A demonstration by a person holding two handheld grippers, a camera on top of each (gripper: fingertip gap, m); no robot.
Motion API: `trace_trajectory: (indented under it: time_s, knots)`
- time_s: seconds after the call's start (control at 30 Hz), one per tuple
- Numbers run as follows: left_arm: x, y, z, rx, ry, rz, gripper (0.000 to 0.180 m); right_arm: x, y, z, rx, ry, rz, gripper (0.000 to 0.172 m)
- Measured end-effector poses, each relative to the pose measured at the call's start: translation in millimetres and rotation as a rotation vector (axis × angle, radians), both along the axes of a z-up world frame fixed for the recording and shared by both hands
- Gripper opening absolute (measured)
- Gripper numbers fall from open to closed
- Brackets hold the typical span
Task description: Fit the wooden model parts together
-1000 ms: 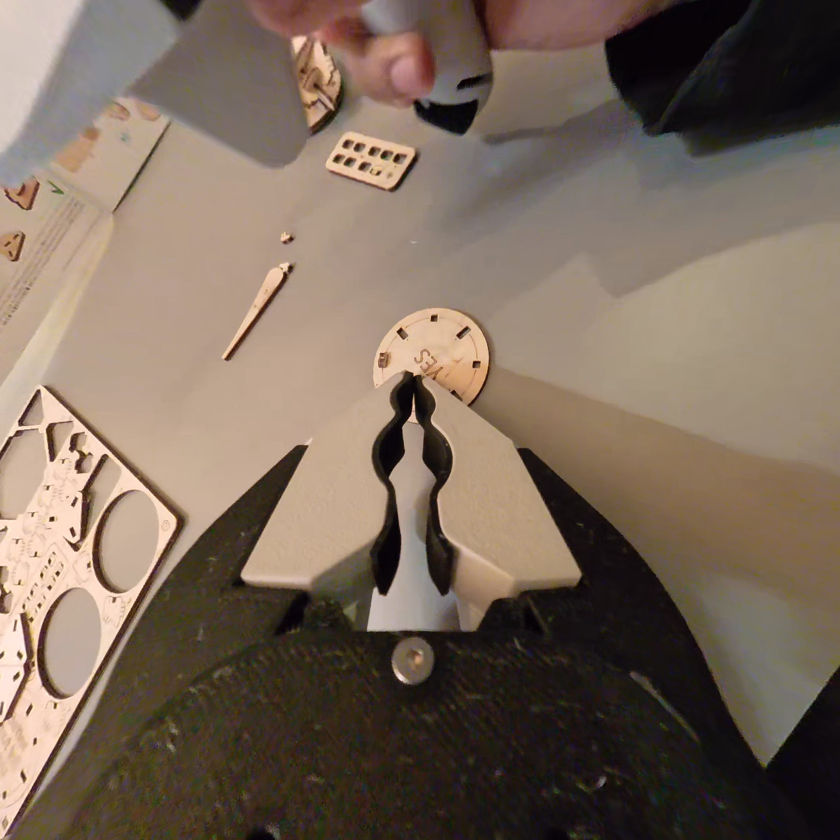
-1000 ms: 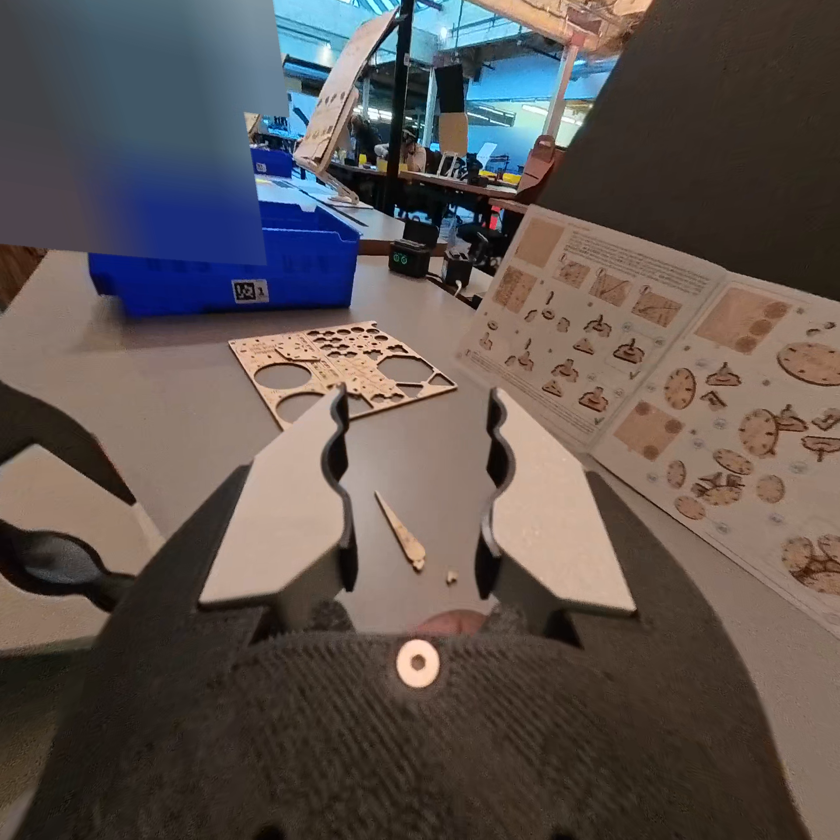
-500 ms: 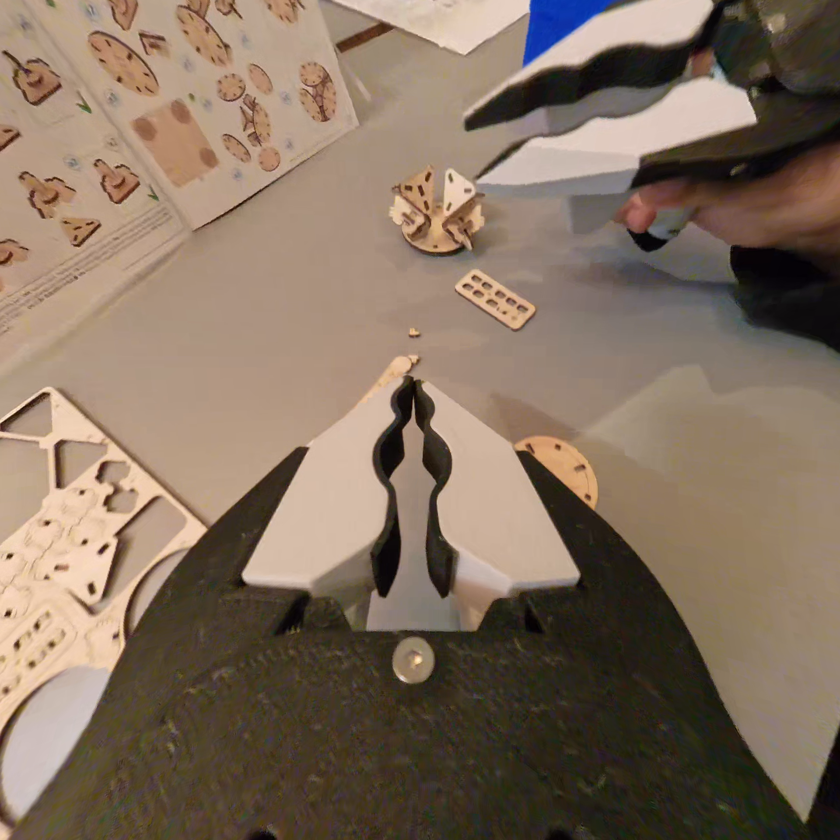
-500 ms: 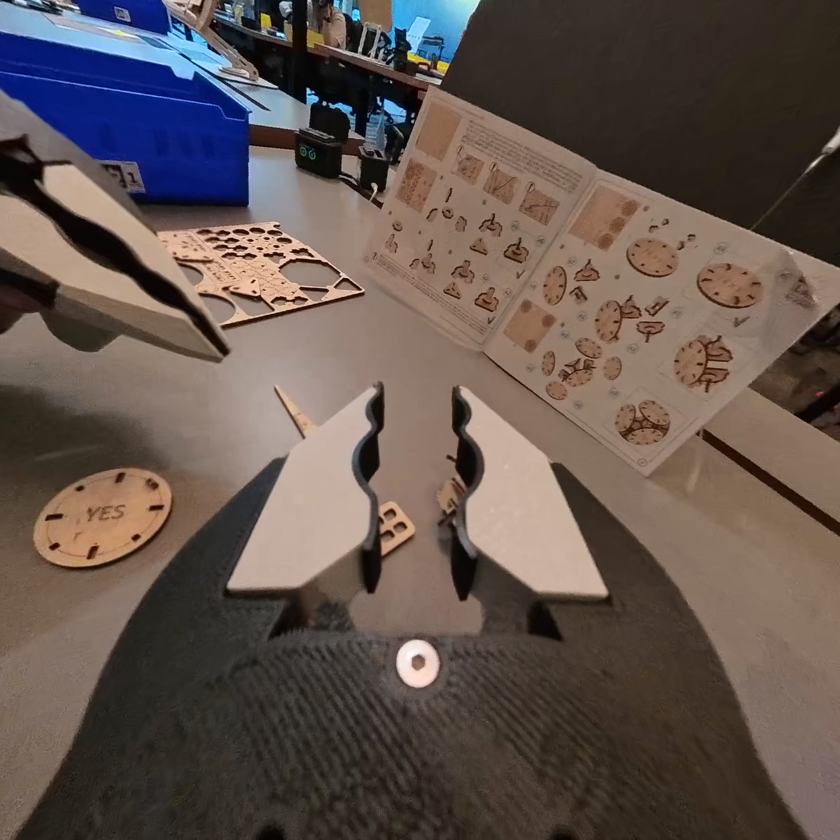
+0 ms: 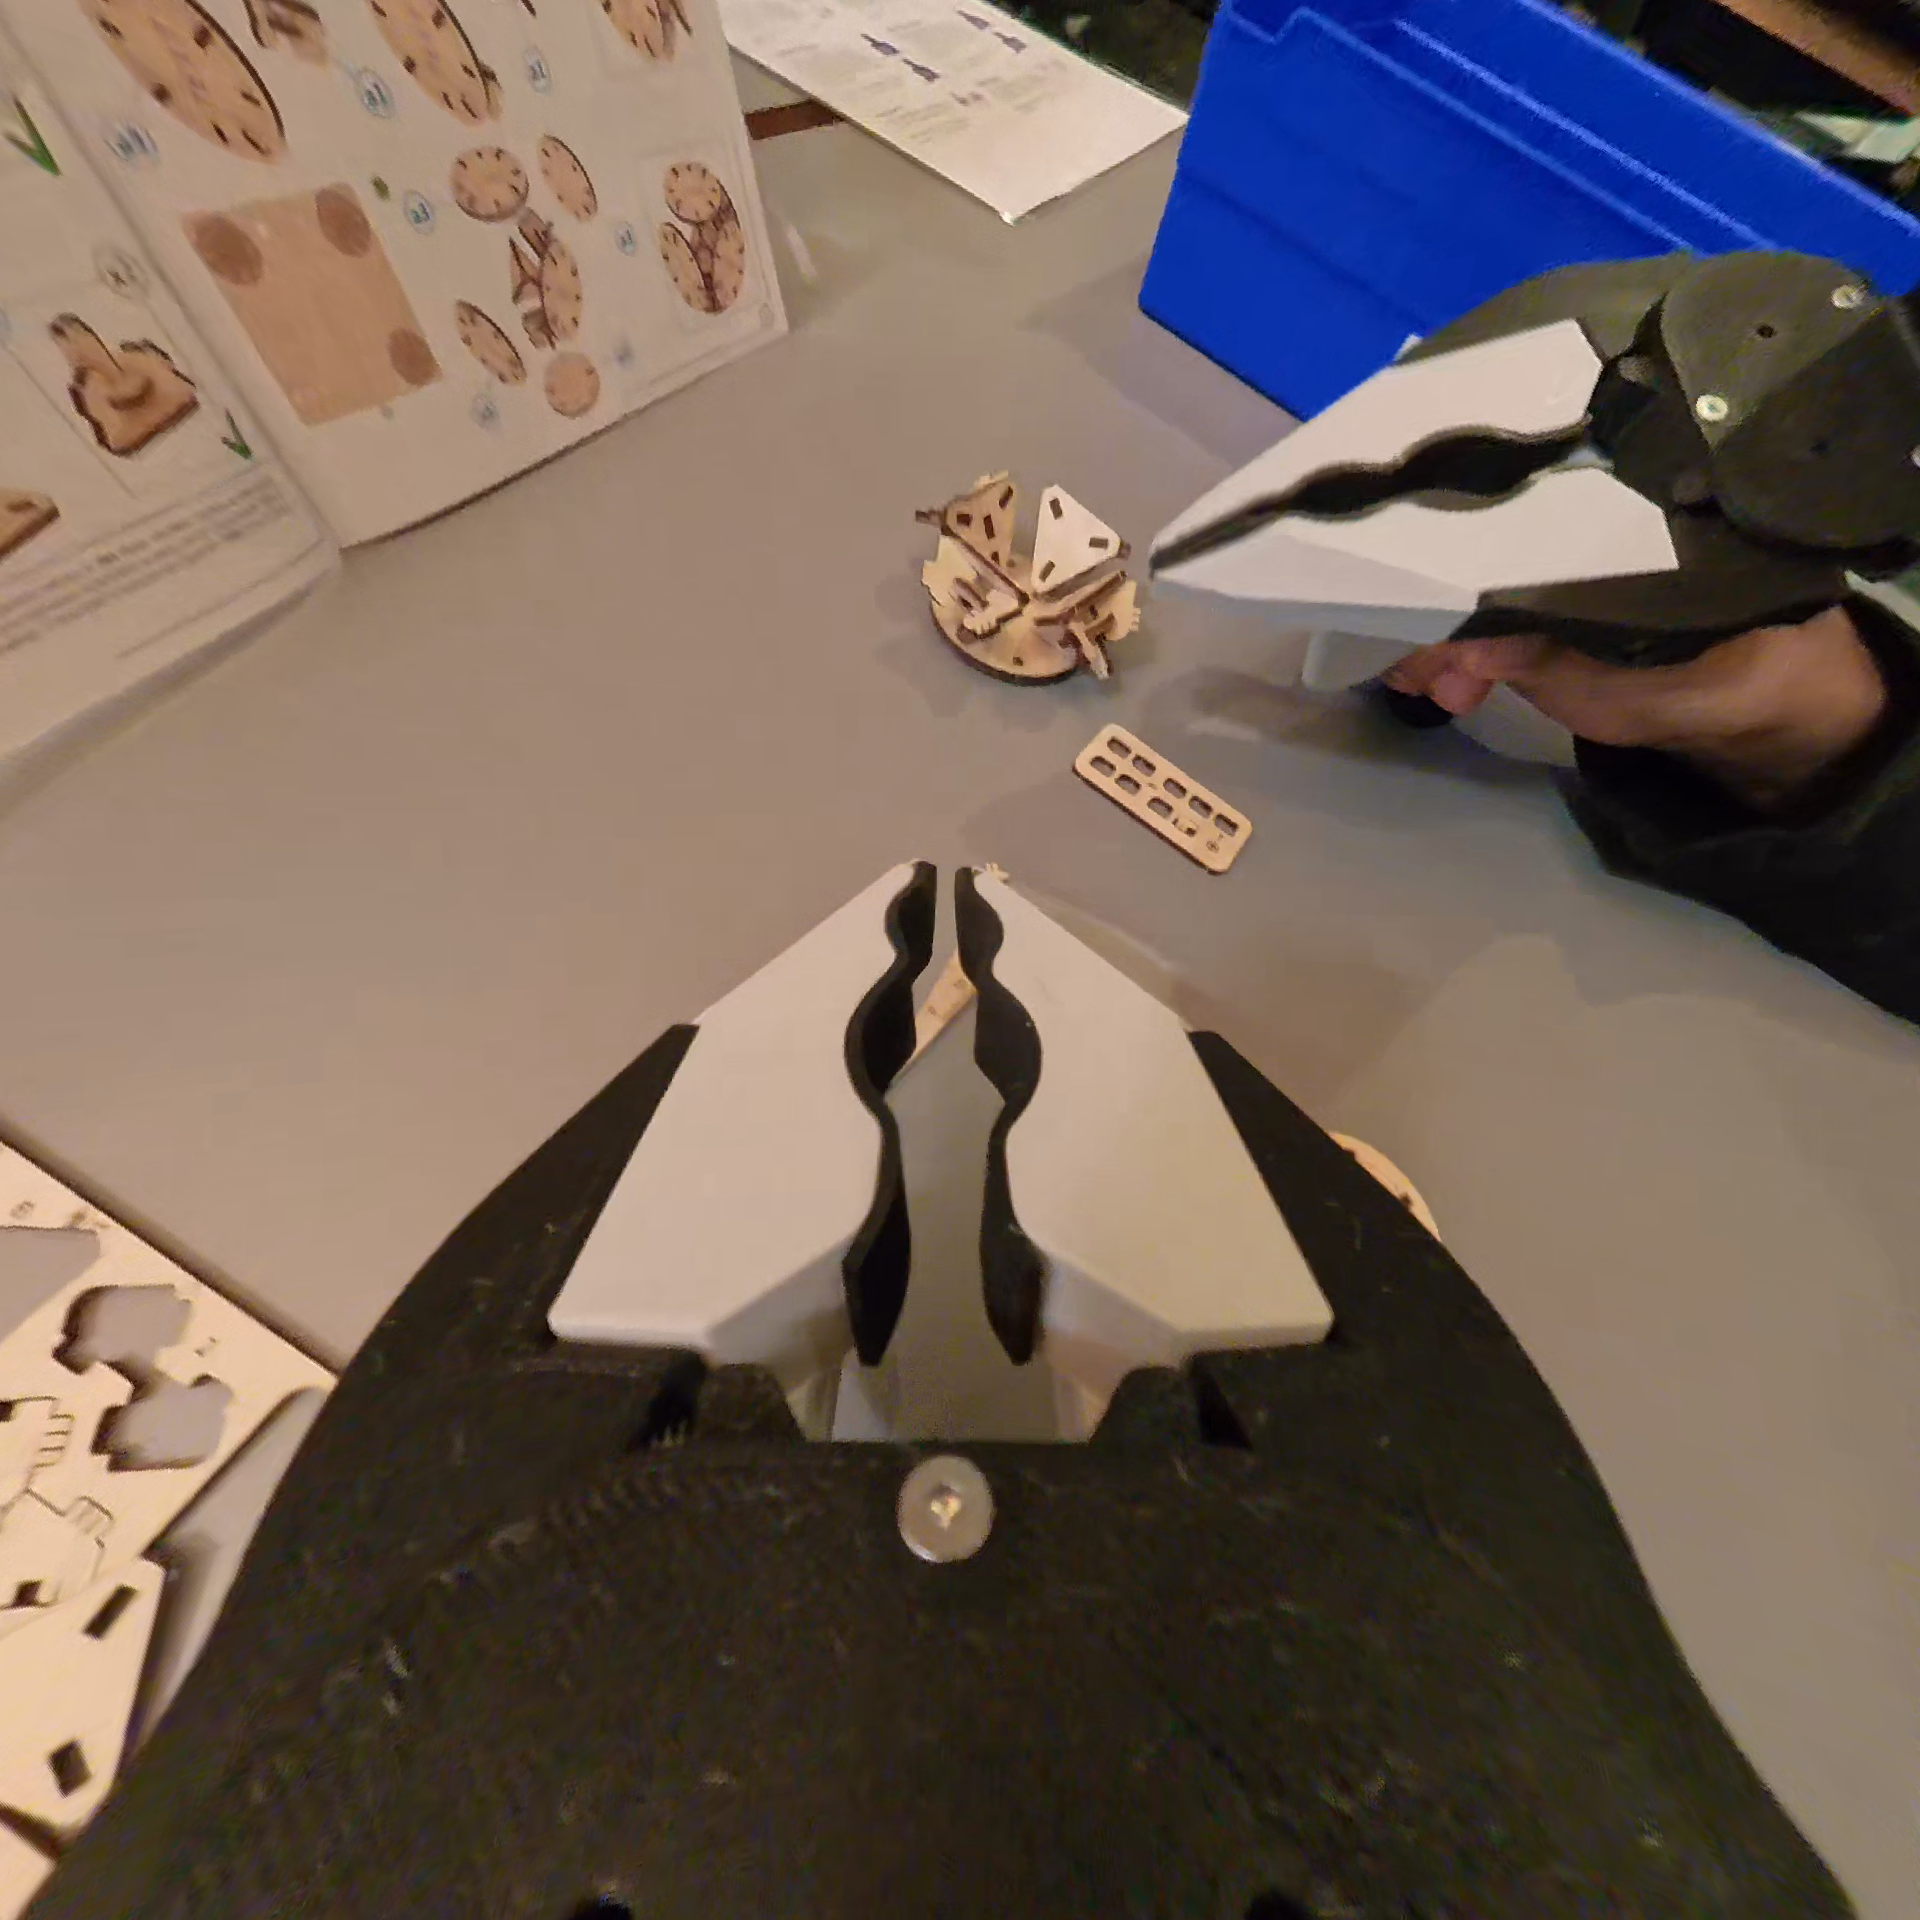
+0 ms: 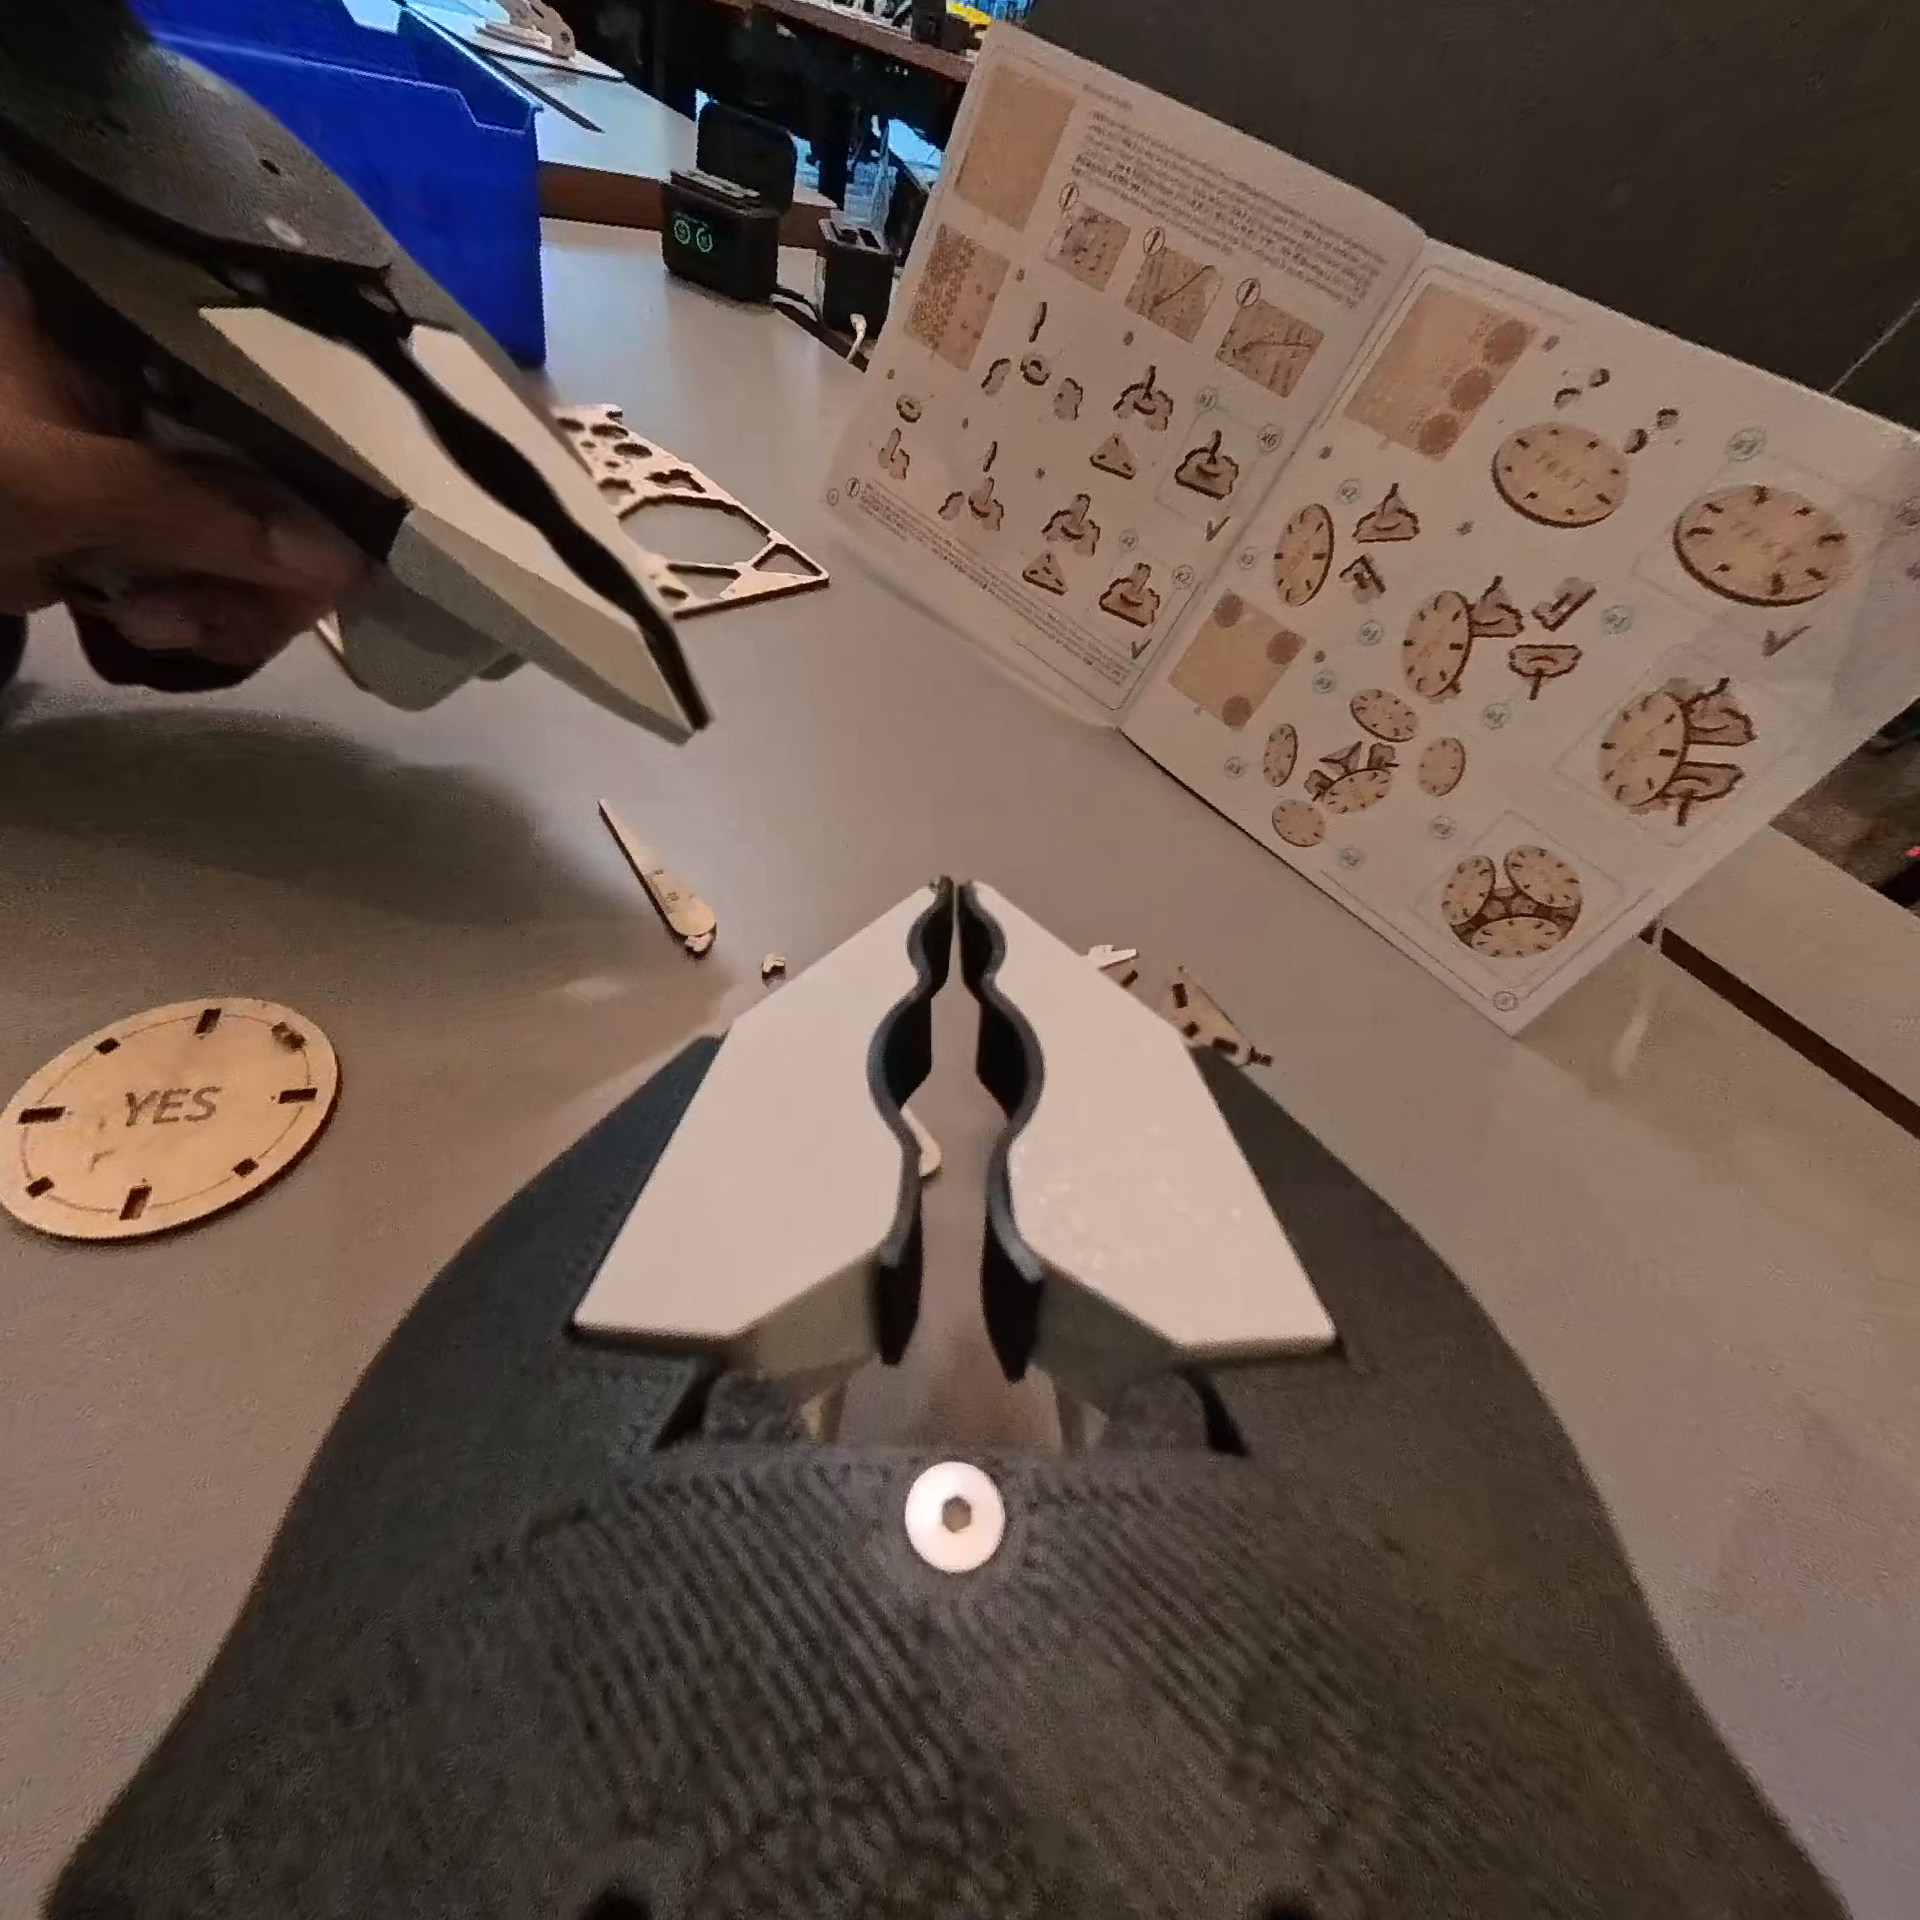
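My left gripper point(image 5: 943, 873) is shut and holds nothing. It hovers over the grey table point(image 5: 520, 831), above a thin wooden pointer piece point(image 5: 940, 1013). It also shows in the right wrist view point(image 6: 681, 717), shut. My right gripper point(image 6: 954, 896) is shut, and nothing shows between its pads. In the left wrist view its tip point(image 5: 1158, 561) is right next to the small assembled wooden model point(image 5: 1023, 597). In the right wrist view its fingers hide most of the model point(image 6: 1205, 1018). A slotted wooden strip point(image 5: 1162, 797) lies in front of the model. A round slotted wooden disc point(image 6: 166, 1117) lies at the left.
An open instruction booklet point(image 6: 1351, 520) stands at the back. A punched-out wooden parts sheet point(image 6: 707, 520) lies by the blue bin point(image 5: 1507, 177). The pointer piece point(image 6: 660, 883) and a tiny wooden bit point(image 6: 771, 966) lie loose on the table. A person's hands hold both grippers. The tips of one gripper are about 9 centimeters away from the tips of the other. The left tips stand about 12 centimeters off the round slotted wooden disc point(image 6: 166, 1117).
My right gripper closed from wide open to shut and swung over to the assembled model. My left gripper stayed shut and moved off the round disc to above the pointer piece.
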State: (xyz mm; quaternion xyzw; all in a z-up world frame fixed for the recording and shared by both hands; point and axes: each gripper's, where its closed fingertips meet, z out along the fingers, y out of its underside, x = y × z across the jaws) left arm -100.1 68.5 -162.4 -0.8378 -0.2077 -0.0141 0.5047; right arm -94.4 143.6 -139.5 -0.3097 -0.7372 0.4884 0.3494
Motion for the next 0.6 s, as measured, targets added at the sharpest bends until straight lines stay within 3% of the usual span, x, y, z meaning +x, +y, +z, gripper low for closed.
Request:
trace_trajectory:
  time_s: [0.27, 0.6]
  knots:
    - [17.5, -3.8, 2.8, 0.095, -0.176, -0.077, 0.000, -1.5, 2.2, 0.2, -0.040, -0.027, -0.001, 0.009]
    - [36.2, 7.2, -26.0, -0.031, -0.206, -0.136, 0.005, 1.7, -3.8, -8.6, -0.118, -0.162, 0.039, 0.026]
